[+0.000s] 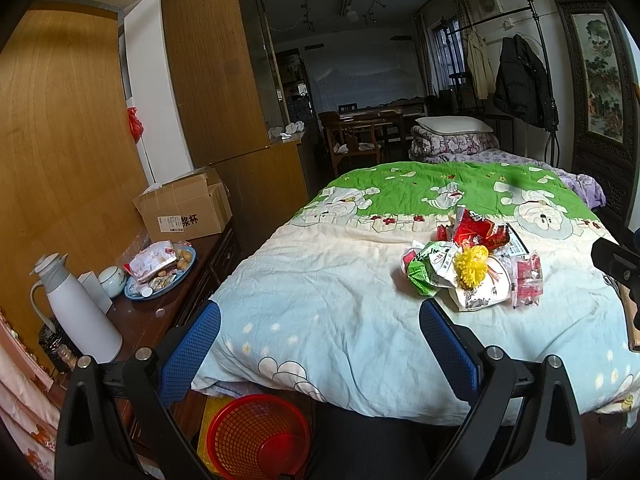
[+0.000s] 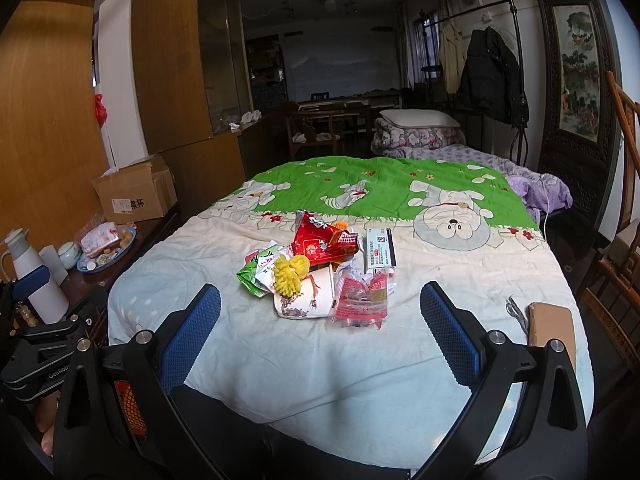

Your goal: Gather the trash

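Note:
A heap of trash (image 2: 320, 272) lies on the bed quilt (image 2: 360, 360): a red snack bag (image 2: 320, 240), green wrappers (image 2: 254, 270), a yellow foam net (image 2: 289, 274), a white paper cup (image 2: 308, 298), a pink clear packet (image 2: 362, 298) and a white box (image 2: 380, 252). My right gripper (image 2: 320, 332) is open, just short of the heap, nothing between its blue pads. The same trash heap (image 1: 472, 268) lies up and right of my open left gripper (image 1: 320, 356). A red mesh basket (image 1: 260, 436) stands on the floor below the bed's corner.
A dark wooden side table (image 1: 160, 320) at the left holds a white thermos (image 1: 76, 312), a blue plate of snacks (image 1: 160, 272) and a cardboard box (image 1: 188, 208). A brown flat object (image 2: 554, 328) and scissors lie on the bed's right edge. A wooden chair (image 2: 616, 264) stands right.

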`<control>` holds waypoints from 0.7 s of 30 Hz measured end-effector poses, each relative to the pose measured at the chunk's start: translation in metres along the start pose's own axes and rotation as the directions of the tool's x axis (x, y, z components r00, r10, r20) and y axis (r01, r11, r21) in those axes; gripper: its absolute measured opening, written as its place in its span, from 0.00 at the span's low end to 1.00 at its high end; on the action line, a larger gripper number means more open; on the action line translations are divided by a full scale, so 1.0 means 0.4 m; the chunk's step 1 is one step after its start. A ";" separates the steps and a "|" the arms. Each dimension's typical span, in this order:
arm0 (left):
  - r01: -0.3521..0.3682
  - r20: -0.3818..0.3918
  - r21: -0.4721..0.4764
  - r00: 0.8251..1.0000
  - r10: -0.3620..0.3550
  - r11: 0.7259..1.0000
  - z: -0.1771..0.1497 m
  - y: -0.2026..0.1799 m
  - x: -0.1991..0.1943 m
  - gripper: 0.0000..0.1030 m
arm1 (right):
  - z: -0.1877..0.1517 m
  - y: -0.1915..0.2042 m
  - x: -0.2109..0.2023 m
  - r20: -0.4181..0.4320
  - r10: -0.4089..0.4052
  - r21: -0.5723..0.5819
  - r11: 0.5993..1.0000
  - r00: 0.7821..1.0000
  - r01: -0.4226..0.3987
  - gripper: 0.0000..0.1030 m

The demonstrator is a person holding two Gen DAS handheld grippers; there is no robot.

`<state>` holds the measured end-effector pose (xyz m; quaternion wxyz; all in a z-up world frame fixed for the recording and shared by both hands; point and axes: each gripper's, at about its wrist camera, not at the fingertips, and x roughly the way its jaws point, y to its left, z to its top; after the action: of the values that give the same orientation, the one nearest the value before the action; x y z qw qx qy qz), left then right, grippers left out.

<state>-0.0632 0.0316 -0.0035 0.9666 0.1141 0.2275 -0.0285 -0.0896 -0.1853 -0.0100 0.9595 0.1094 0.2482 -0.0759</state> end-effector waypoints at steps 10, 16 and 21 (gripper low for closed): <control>0.000 -0.002 0.000 1.000 0.000 1.000 -0.001 0.001 -0.001 0.95 | 0.000 0.004 -0.002 -0.002 0.002 0.000 1.000 1.000 -0.002 0.93; 0.000 -0.002 0.000 1.000 0.000 1.000 -0.001 0.001 -0.002 0.95 | -0.001 0.004 -0.002 -0.002 0.002 0.001 1.000 1.000 -0.002 0.93; -0.002 -0.002 0.002 1.000 0.002 1.000 -0.005 0.003 -0.004 0.95 | -0.001 0.004 -0.002 -0.003 0.003 0.001 1.000 1.000 -0.003 0.93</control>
<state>-0.0653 0.0335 -0.0044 0.9664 0.1151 0.2282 -0.0276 -0.0901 -0.1838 -0.0096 0.9592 0.1102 0.2494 -0.0745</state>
